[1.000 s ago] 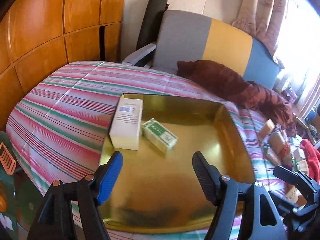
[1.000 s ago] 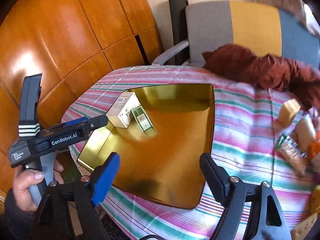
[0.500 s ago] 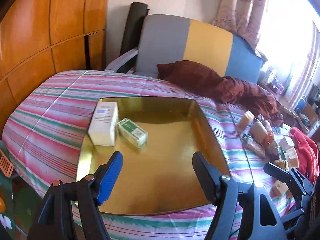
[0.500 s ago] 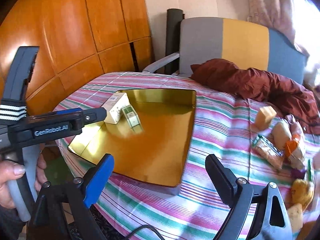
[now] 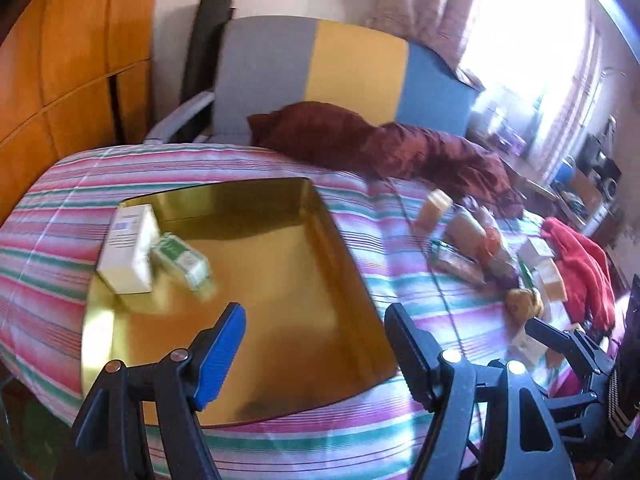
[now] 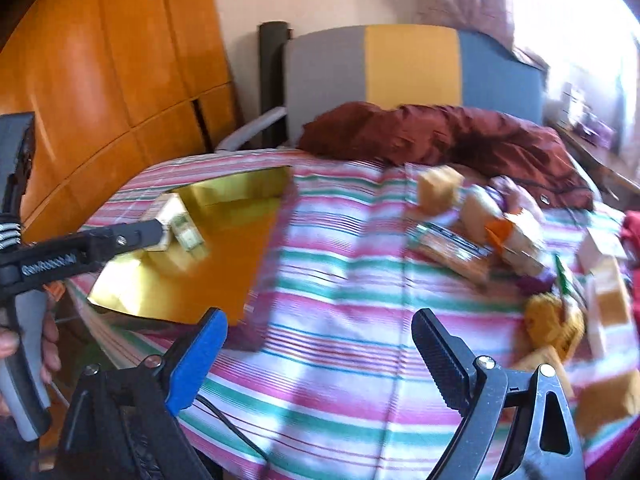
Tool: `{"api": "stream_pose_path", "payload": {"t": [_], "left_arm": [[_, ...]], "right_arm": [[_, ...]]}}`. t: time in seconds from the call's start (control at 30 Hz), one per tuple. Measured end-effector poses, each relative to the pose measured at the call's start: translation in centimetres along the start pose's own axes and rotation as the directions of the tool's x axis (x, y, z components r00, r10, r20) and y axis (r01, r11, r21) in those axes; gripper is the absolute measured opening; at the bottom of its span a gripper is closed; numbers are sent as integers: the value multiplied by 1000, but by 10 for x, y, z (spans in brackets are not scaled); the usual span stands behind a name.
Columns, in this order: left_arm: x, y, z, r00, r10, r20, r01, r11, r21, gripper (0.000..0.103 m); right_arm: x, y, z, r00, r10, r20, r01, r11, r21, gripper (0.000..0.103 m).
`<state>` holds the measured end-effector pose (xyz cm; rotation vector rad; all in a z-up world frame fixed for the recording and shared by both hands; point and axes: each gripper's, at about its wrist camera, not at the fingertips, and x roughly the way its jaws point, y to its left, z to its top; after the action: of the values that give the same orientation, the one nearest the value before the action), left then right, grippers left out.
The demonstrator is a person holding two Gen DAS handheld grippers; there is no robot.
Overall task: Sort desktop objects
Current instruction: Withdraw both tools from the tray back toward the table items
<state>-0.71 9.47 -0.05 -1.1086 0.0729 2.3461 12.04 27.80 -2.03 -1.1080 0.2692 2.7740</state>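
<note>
A gold tray (image 5: pixel 280 280) holds a white box (image 5: pixel 126 250) and green box (image 5: pixel 180 258); both claws, left claw (image 5: pixel 316 344) and right claw (image 6: pixel 320 356), gape wide, empty.

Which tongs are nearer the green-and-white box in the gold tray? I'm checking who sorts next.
Left. The left tongs hang open above the gold tray, just short of the green-and-white box. The right tongs are open over the striped cloth, past the tray's edge.
</note>
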Motion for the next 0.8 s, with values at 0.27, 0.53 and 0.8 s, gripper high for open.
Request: {"api": "stream_pose_path", "payload": {"t": [0.27, 0.53, 0.8], "left_arm": [[20, -45, 1, 997, -54, -60, 60, 993, 98, 73], [47, -94, -1, 984, -111, -140, 138, 970, 201, 73], [78, -152, 0, 955, -188, -229, 254, 918, 305, 73]], "right_arm": [[-32, -73, -24, 991, -133, -19, 134, 981, 139, 94], [-86, -145, -39, 950, -312, -9, 304, 917, 257, 96], [-118, -200, -49, 921, -389, -33, 374, 853, 364, 98]]}}
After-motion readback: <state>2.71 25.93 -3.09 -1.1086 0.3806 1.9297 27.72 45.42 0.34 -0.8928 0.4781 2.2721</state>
